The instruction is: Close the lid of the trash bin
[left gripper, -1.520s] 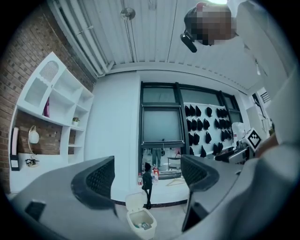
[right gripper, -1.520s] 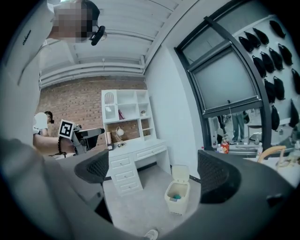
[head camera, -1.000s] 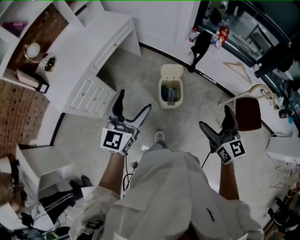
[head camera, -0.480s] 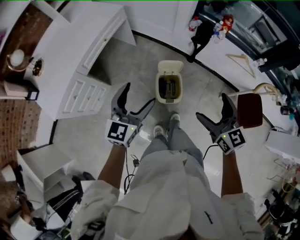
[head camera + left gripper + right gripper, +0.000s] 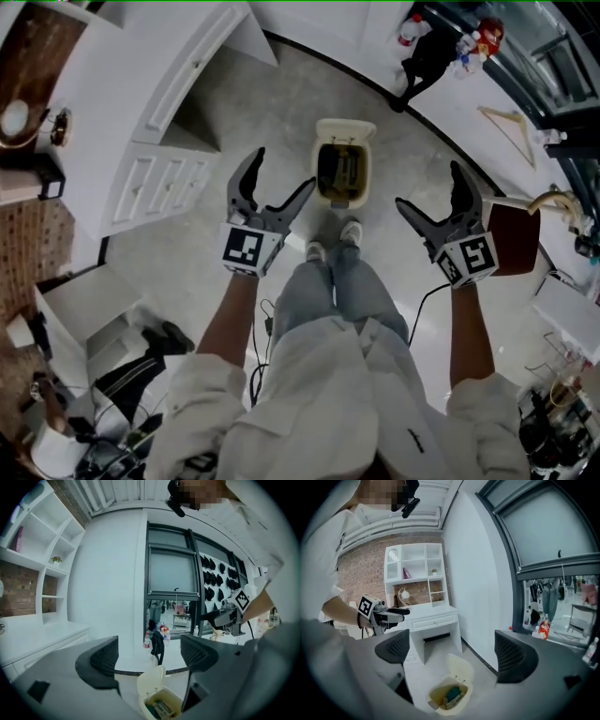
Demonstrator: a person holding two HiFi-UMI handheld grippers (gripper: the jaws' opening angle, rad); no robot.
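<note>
Approach comes first: left gripper (image 5: 281, 174) and right gripper (image 5: 431, 187) both hang with jaws spread wide and nothing between them, either side of the bin (image 5: 343, 199), which stands on the floor just ahead of the person's shoes (image 5: 350, 232). I'd lower one gripper past the far rim, get a jaw behind the lid (image 5: 345, 129) and tip it toward me gently, so the bin doesn't slide. Its mouth faces up and its long axis seems to run away from me. The lid stands upright on the far edge.
</note>
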